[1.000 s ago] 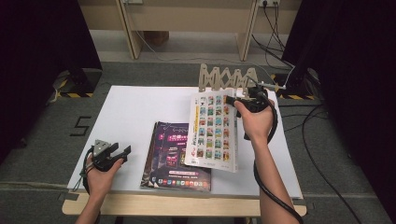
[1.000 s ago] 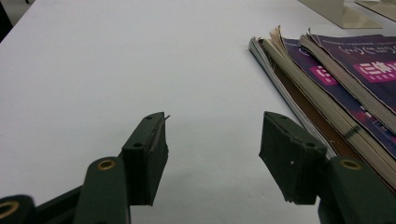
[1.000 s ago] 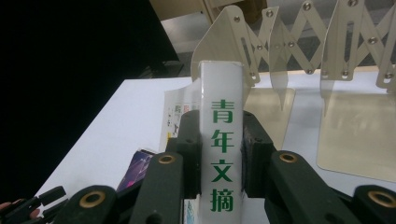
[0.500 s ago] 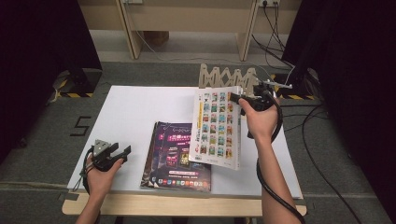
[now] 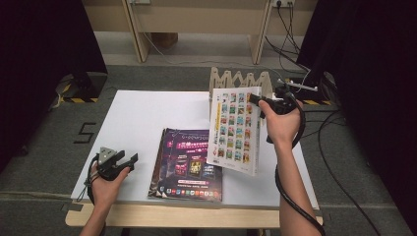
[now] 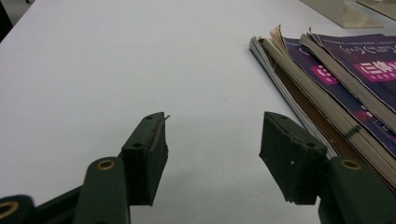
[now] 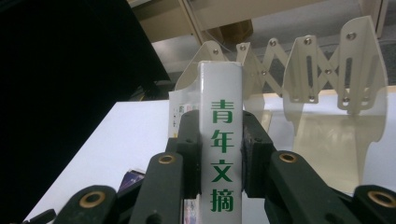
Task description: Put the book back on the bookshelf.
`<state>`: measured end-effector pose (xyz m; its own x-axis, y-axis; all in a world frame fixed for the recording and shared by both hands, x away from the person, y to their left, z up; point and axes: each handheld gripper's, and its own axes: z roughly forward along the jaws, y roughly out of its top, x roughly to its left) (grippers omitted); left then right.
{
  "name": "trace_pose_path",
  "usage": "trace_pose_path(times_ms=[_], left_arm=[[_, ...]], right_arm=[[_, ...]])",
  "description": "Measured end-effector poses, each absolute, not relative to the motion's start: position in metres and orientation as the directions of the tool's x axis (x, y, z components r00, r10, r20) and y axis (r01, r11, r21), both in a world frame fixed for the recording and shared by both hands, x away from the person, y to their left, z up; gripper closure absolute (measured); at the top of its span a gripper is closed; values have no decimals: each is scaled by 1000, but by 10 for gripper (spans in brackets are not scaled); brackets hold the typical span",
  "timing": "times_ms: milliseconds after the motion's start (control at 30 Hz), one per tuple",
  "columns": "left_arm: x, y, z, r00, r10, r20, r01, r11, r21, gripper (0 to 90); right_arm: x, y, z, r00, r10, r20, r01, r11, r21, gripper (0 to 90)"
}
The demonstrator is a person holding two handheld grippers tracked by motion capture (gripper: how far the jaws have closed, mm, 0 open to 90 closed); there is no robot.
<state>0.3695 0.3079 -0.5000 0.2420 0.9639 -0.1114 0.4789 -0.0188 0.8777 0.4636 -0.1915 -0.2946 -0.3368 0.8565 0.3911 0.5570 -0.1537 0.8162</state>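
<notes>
My right gripper (image 5: 256,100) now has the white magazine (image 5: 233,129) lifted off the table, jaws clamped on its spine; the accordion rack (image 7: 299,70) stands just ahead, so slotting comes next; left gripper (image 5: 129,160) rests open, empty.

Even overhead light on a white table, dark surroundings

In the high view the table (image 5: 147,118) is evenly lit and pale, while both side edges fall into near black; the picture is soft and slightly grainy. In the left gripper view the near jaws look a little blurred and throw faint shadows on the table. In the right gripper view the white book (image 7: 219,140) is bright and sharp, its left background black.
</notes>
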Motion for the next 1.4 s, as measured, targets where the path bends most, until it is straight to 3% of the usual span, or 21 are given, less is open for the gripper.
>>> trace_pose_path(times_ms=[1400], left_arm=[[370,308,-500,239,964,-115,479,-14,878,402]], right_arm=[[465,-216,-271,-291,876,384,490,-208,846,743]])
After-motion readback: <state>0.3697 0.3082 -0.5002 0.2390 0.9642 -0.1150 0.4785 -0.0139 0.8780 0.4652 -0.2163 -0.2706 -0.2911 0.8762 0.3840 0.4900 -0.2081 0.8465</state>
